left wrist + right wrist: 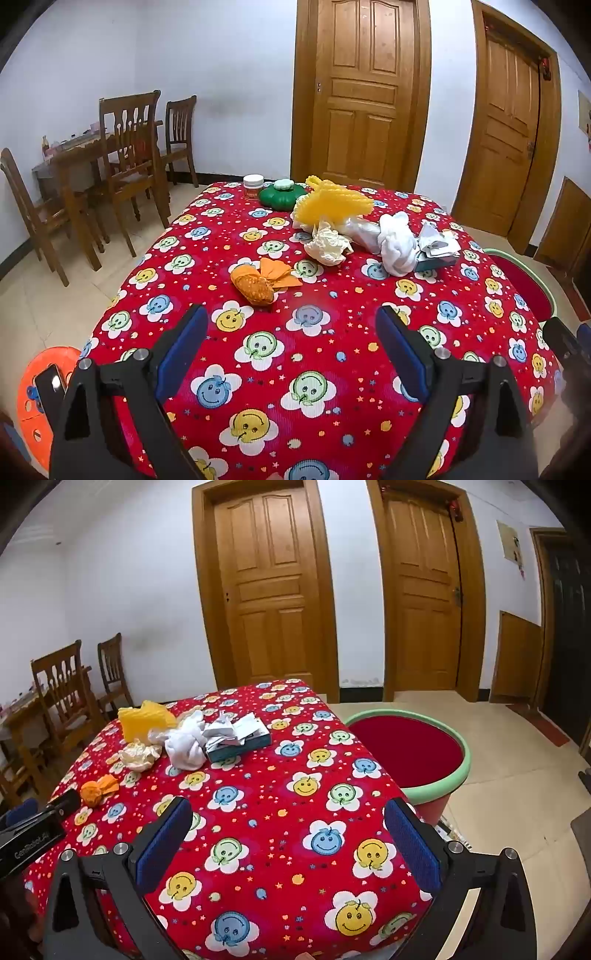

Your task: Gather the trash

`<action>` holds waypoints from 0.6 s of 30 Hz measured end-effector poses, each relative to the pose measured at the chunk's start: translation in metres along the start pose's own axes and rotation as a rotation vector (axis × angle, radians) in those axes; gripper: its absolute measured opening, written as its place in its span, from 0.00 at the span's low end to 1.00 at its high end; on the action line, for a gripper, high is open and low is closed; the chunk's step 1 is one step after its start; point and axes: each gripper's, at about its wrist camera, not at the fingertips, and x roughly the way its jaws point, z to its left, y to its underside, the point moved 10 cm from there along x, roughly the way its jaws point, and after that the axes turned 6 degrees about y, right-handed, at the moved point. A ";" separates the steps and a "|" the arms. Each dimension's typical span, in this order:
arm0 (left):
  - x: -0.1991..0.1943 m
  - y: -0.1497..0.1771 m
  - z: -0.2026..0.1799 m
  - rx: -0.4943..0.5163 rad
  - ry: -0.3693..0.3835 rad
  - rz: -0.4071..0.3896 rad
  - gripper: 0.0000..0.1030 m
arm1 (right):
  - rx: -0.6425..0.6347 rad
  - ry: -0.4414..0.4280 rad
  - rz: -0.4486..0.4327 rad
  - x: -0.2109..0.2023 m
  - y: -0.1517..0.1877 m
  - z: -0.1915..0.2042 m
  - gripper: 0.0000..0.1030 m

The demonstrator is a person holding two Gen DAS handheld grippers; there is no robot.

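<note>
Where legible, left gripper body reads "GenRobot.AI", jar label unreadable

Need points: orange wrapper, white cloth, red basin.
orange wrapper (253, 286), left wrist view, on its bulging crumpled body.
white cloth (186, 747), right wrist view, on the middle of the bunched folds.
red basin (436, 788), right wrist view, on its green rim.

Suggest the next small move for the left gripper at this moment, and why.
Probably ease the left gripper forward toward the orange wrapper. Its fingers stand wide open with nothing between them, and that wrapper is the nearest piece of trash on the tablecloth, lying apart from the pile further back.
</note>
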 end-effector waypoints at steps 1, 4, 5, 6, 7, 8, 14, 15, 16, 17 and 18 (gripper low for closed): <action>0.000 0.000 0.000 -0.002 0.001 0.001 0.89 | 0.006 -0.004 0.005 0.000 0.000 0.000 1.00; -0.001 0.000 0.000 -0.004 0.002 0.003 0.89 | 0.007 -0.005 0.004 0.001 0.001 0.000 1.00; -0.001 0.000 0.000 -0.005 0.002 0.003 0.89 | 0.006 -0.004 0.005 0.001 0.001 0.000 1.00; -0.002 0.000 0.000 -0.006 0.003 0.002 0.89 | 0.006 -0.004 0.005 0.001 0.001 0.000 1.00; -0.003 0.000 0.000 -0.006 0.002 0.000 0.89 | 0.005 -0.004 0.005 0.001 0.001 -0.001 1.00; -0.004 0.000 0.000 -0.006 0.002 -0.001 0.89 | 0.004 -0.004 0.005 0.001 0.001 -0.001 1.00; 0.000 0.001 0.000 -0.007 0.001 0.011 0.89 | 0.005 -0.001 0.007 0.001 0.001 -0.004 1.00; 0.000 0.001 0.000 -0.007 0.002 0.011 0.89 | 0.004 -0.001 0.006 0.000 0.001 -0.004 1.00; 0.000 0.001 0.000 -0.007 0.003 0.011 0.89 | 0.003 0.002 0.010 0.002 0.001 -0.004 1.00; 0.000 0.001 0.000 -0.007 0.003 0.012 0.89 | 0.004 0.001 0.009 0.001 0.003 -0.003 1.00; 0.000 0.001 0.000 -0.008 0.002 0.011 0.89 | 0.006 0.002 0.010 0.001 0.003 -0.003 1.00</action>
